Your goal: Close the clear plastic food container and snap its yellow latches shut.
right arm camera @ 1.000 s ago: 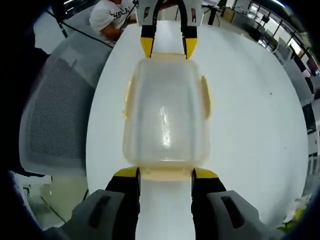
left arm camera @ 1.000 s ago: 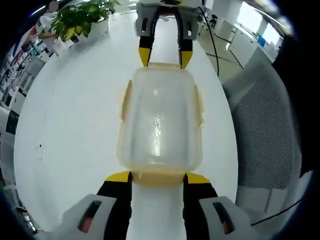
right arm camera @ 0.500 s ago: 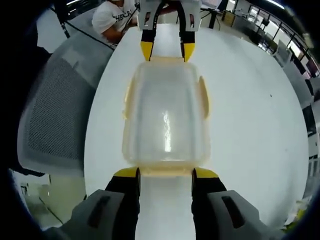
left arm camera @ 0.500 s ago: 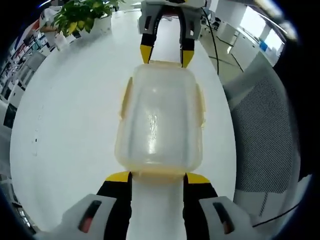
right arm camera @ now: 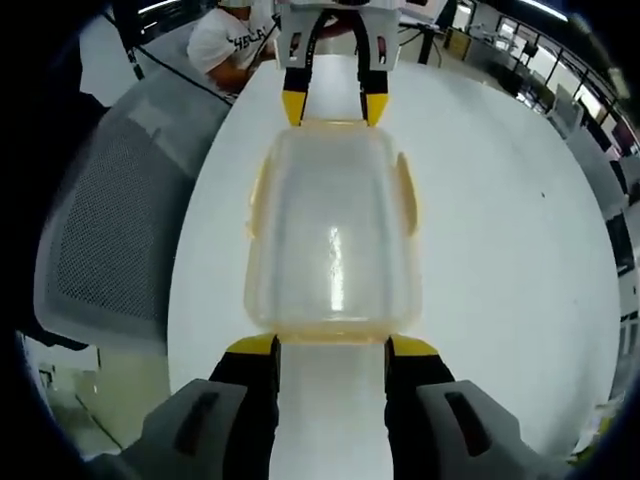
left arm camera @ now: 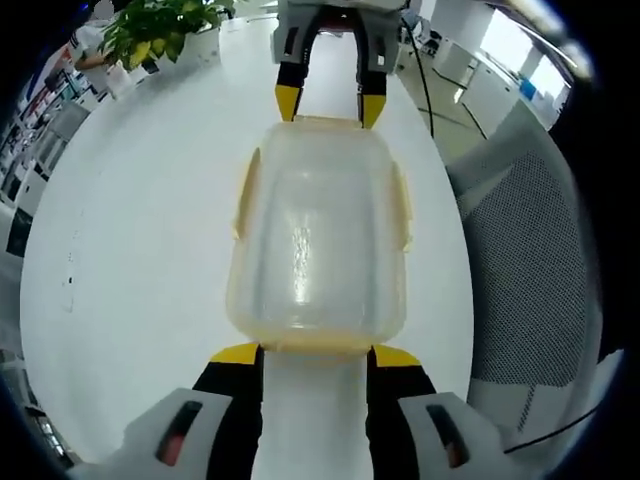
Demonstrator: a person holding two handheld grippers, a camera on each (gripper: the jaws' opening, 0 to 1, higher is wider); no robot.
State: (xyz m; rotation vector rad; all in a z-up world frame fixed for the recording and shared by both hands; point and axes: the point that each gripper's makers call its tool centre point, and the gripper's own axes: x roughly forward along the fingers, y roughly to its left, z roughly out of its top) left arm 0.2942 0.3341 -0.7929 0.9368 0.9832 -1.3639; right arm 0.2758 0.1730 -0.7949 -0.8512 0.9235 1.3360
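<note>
A clear plastic food container (left arm camera: 315, 240) lies lengthwise on the white table (left arm camera: 130, 250), its lid resting on top. Pale yellow latches (left arm camera: 244, 195) run along its long sides and stand slightly out. My left gripper (left arm camera: 315, 353) is open, its yellow tips on either side of the near end latch (left arm camera: 315, 345). At the far end is my right gripper (left arm camera: 325, 105), also open. In the right gripper view the container (right arm camera: 333, 235) sits the same way between my right gripper (right arm camera: 330, 347) and my left gripper (right arm camera: 333, 105).
A grey mesh chair (left arm camera: 530, 260) stands beside the table's edge, seen again as the chair (right arm camera: 110, 220). A potted plant (left arm camera: 160, 30) sits on the far part of the table. A person in a white shirt (right arm camera: 225, 35) sits beyond the table.
Both views have shifted a little and the container's far end sits slightly higher in the picture. Both grippers keep their places at the container's ends, jaws unchanged.
</note>
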